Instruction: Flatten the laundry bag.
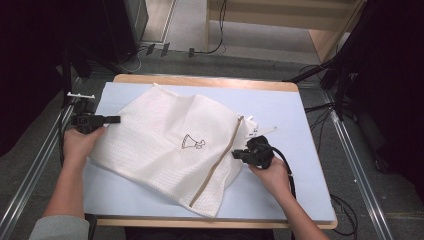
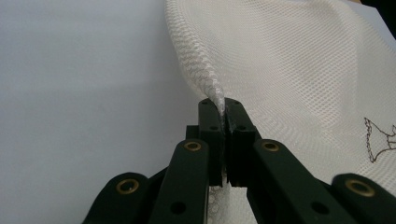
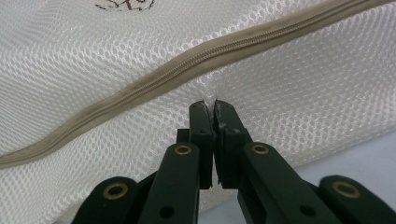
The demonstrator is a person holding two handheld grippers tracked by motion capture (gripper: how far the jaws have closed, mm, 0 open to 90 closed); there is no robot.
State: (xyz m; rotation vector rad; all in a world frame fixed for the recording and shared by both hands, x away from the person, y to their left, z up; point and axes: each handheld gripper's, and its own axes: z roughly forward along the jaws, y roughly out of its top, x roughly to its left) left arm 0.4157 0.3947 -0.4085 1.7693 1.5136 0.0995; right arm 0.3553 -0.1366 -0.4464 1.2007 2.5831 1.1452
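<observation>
Mesh laundry bag [image 1: 172,145]: spread flat at table [image 1: 300,115] centre, zipper [image 1: 215,165] toward 4 o'clock | Left gripper [image 1: 114,119]: clamped on bag edge, 9 o'clock | Right gripper [image 1: 235,155]: clamped on mesh beside zipper, 3 o'clock

The left hand-held gripper [image 2: 224,109] rises from the bottom edge, its two black jaws pressed together on a raised fold of the white mesh bag [image 2: 289,70]. The pinched fold climbs in a ridge from the jaw tips toward the top edge. The mesh spreads to the right, where part of a small brown printed figure [image 2: 379,142] shows at the right edge. Left of the fold lies the bare pale blue counter [image 2: 84,88].
</observation>
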